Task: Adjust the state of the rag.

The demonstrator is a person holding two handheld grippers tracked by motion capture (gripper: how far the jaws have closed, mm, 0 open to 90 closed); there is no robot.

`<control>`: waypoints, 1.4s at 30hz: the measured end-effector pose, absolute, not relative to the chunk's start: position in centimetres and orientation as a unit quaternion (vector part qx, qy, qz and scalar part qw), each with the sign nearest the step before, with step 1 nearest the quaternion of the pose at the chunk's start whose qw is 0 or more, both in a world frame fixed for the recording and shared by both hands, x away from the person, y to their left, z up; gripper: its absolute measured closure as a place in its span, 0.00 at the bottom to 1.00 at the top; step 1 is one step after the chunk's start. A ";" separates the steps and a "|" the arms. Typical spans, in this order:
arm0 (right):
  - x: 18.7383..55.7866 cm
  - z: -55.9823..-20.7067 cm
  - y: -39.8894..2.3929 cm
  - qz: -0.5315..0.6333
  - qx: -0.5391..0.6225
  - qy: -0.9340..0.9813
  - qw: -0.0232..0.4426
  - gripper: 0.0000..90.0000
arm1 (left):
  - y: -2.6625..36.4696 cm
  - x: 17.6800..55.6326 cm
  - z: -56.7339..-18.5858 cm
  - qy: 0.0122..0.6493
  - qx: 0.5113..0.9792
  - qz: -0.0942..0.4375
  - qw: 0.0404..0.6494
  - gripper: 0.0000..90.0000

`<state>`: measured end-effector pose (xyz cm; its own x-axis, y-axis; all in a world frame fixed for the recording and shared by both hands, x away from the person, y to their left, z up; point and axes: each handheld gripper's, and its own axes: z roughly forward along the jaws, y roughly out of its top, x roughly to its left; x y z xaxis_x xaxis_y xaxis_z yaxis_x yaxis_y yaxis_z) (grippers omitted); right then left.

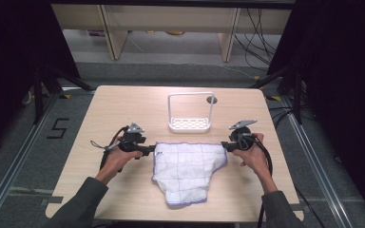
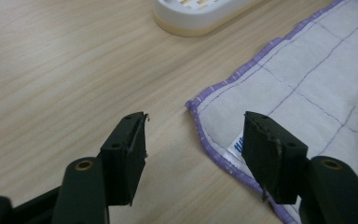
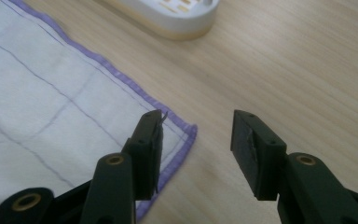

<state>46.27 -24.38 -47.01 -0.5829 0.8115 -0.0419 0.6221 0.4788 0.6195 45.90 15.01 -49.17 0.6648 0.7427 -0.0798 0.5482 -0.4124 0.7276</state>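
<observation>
Claws first: the left claw [image 2: 193,140] stands wide open with nothing between its black jaws, straddling the near-left corner of a white quilted cloth with purple stitched edging [image 2: 307,84]; one jaw sits over bare wood, the other over the cloth beside a small blue-printed tag. The right claw [image 3: 198,140] is likewise spread wide and empty, one jaw above the cloth's [image 3: 51,107] opposite corner, the other over wood.

From the high view, the left claw [image 1: 148,150] and right claw [image 1: 224,145] sit at the two upper corners of the cloth [image 1: 187,170], which lies flat along its top edge and narrows into a rumpled fold toward the person's side. Each is held in a hand at the end of a grey-green sleeve.

Just beyond the cloth stands a white plastic rack with a slotted oval base and a tall square loop handle [image 1: 190,114]. The light wood-grain worktop [image 1: 123,109] has rounded corners. Around it lies grey floor with a taped "5" mark [image 1: 58,128], black curtains at both sides, pale cabinet legs [image 1: 116,35] and trailing cables [image 1: 259,35] at the back.
</observation>
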 end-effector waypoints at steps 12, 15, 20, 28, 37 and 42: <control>47.8 -49.1 -24.0 0.281 0.426 0.844 0.166 0.59 | 12.4 47.5 -51.0 0.378 0.846 0.118 0.358 0.51; 47.8 -49.3 -23.9 0.274 0.427 0.848 0.151 0.61 | 12.2 47.6 -51.1 0.369 0.847 0.122 0.363 0.59; 47.7 -49.6 -23.6 0.283 0.410 0.856 0.137 0.81 | 12.0 47.4 -51.2 0.342 0.854 0.125 0.372 0.86; 47.3 -48.8 -24.5 0.332 0.398 0.846 0.122 0.99 | 12.6 46.2 -48.9 0.318 0.841 0.128 0.419 0.96; 42.7 -41.5 -24.7 0.378 0.350 0.845 0.145 0.99 | 14.4 42.8 -43.1 0.289 0.834 0.125 0.453 0.96; 39.7 -37.3 -24.5 0.392 0.337 0.845 0.136 0.99 | 15.2 40.9 -39.4 0.270 0.832 0.115 0.471 0.96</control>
